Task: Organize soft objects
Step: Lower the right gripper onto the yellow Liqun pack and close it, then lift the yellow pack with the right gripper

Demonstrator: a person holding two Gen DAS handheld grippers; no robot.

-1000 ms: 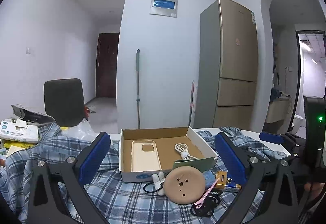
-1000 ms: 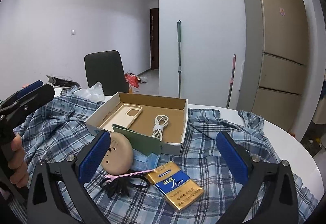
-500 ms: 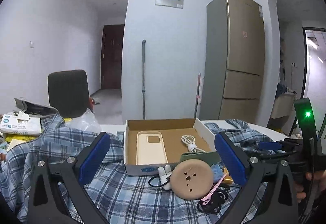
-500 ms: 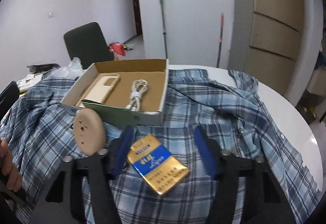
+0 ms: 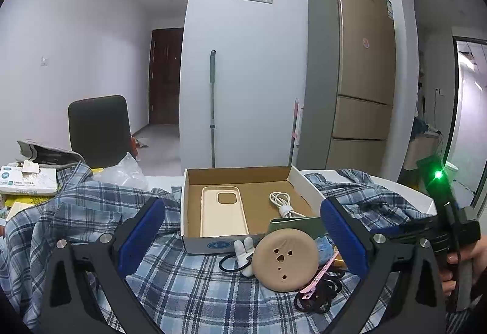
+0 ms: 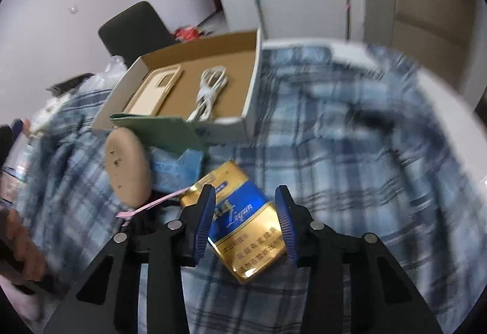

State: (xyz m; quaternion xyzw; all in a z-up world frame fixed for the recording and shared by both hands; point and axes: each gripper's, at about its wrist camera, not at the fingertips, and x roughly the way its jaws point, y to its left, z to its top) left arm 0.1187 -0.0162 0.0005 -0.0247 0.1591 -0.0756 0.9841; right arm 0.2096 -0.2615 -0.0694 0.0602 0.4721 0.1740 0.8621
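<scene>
A gold and blue cigarette pack lies on a blue plaid shirt. My right gripper is low over the pack with one finger on each side, jaws narrowed but apart from it. A cardboard box holds a beige phone case and a white cable. In front of it lie a tan round pad, a white plush piece, a pink clip and black hair ties. My left gripper is open and empty, held above these.
A blue face mask and a green card lie by the box front. A dark chair, tissue packs and a plastic bag are at the left. A fridge stands behind.
My right gripper has tilted down and dropped onto the cigarette pack, and its jaws have narrowed around it. My left gripper has risen slightly and stays open.
</scene>
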